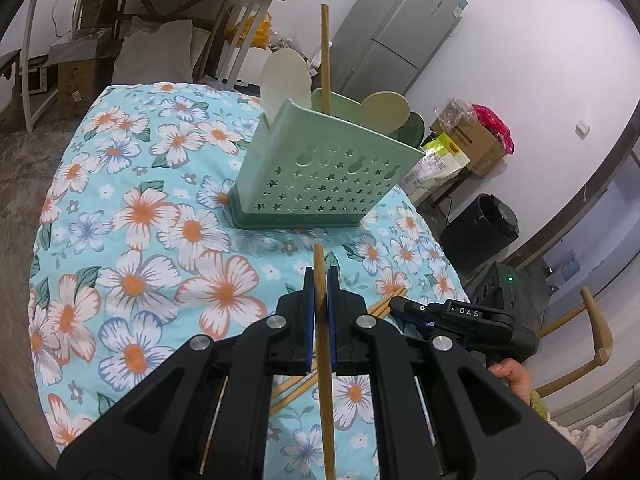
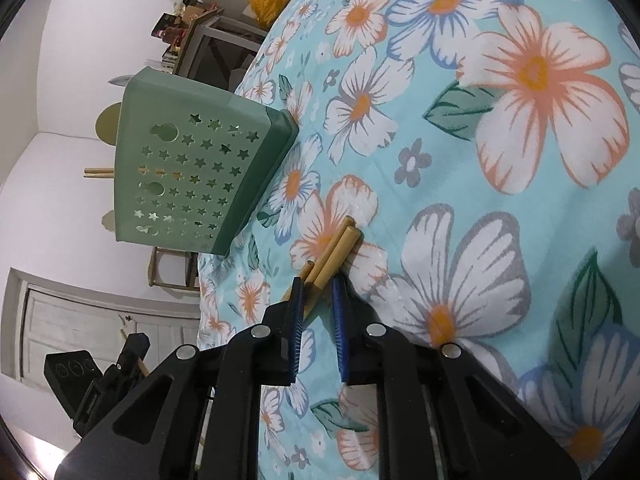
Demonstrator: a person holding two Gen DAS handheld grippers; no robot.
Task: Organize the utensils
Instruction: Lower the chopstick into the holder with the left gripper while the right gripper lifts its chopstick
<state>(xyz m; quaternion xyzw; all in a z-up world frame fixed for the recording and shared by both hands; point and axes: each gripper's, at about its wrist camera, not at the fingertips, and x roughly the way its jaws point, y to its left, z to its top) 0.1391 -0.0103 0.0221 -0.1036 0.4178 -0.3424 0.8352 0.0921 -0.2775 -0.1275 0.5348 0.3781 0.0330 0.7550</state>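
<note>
One chopstick (image 1: pixel 322 320) clamped left, several chopsticks (image 2: pixel 334 256) right

In your left wrist view, the caddy (image 1: pixel 320 176) stands on the tablecloth (image 1: pixel 132 208) at centre frame, above your left gripper (image 1: pixel 320 280). A chopstick (image 1: pixel 325 60) rises from the caddy toward the top of the frame, with spoons (image 1: pixel 286 80) beside it. Between the jaws you hold a chopstick (image 1: pixel 322 320) that runs down to the bottom edge. Loose chopsticks (image 1: pixel 384 306) lie on the cloth just right of those jaws, touching your right gripper (image 1: pixel 404 304) at lower right.

In your right wrist view, the caddy (image 2: pixel 188 168) sits at left of frame, and the loose chopsticks (image 2: pixel 336 252) lie at centre, their near ends between the jaws of the right gripper (image 2: pixel 318 284). The left gripper (image 2: pixel 128 356) is at lower left.
</note>
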